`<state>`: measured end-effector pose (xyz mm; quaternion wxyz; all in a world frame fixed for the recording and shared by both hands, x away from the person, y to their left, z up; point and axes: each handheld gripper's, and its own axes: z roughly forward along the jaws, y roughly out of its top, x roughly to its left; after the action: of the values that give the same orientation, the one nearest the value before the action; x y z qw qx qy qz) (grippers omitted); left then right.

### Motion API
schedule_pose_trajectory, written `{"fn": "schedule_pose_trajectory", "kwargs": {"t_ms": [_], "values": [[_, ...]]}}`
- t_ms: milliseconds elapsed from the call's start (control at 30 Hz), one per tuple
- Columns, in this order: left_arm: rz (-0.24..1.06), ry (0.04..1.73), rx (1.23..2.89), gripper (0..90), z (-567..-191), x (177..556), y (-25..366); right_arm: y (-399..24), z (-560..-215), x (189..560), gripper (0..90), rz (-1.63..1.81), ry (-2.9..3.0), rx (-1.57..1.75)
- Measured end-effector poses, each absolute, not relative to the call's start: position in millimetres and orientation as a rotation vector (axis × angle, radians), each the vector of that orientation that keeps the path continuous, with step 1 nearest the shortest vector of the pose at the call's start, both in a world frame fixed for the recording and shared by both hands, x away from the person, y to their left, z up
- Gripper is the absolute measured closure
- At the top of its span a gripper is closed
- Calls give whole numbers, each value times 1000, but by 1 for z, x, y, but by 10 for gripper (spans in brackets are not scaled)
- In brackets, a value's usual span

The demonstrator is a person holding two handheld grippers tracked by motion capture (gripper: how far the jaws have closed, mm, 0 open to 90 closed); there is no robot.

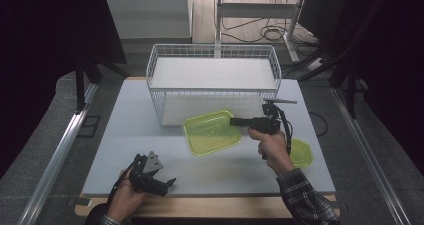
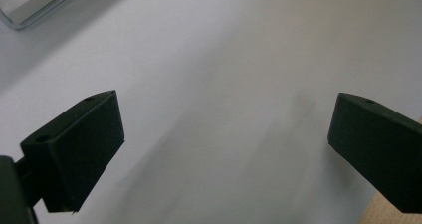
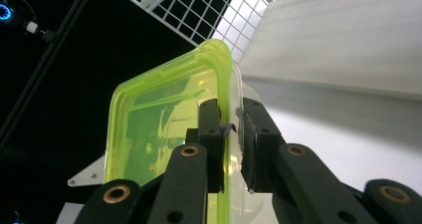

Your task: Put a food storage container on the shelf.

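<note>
1. Nearest the camera in the high view, the left gripper [image 1: 150,174] is seen held in the person's left hand [image 1: 124,199] at the near edge of the table [image 1: 125,135], lying low over the grey surface.
2. In the left gripper view, its two black jaws are seen spread wide, with bare table [image 2: 219,84] between them and nothing held.
3. The right gripper [image 1: 235,121] is held in the right hand [image 1: 270,146] above the middle of the table, pointing toward the person's left.
4. Its jaws are closed narrowly on the rim and side wall of the yellow-green container [image 1: 211,131]; in the right gripper view one pad [image 3: 211,134] is seen inside the container [image 3: 164,129] and the other outside it.
5. The container is seen tilted, just in front of the white wire basket [image 1: 212,52], which stands at the far side of the table.
6. A yellow-green lid [image 1: 301,152] lies flat on the table just right of the right hand, partly hidden by it.
7. A checked sleeve [image 1: 305,197] covers the right forearm.
</note>
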<state>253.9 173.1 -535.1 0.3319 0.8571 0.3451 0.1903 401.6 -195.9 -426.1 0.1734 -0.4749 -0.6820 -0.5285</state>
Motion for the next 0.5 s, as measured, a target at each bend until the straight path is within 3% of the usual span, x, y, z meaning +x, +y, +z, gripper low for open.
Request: {"fn": "schedule_pose_trajectory", "kwargs": {"t_ms": [500], "values": [[488,903,2243,9,-536,254,173,-195,-396,411,800,-1561,-1925,-1351]]}}
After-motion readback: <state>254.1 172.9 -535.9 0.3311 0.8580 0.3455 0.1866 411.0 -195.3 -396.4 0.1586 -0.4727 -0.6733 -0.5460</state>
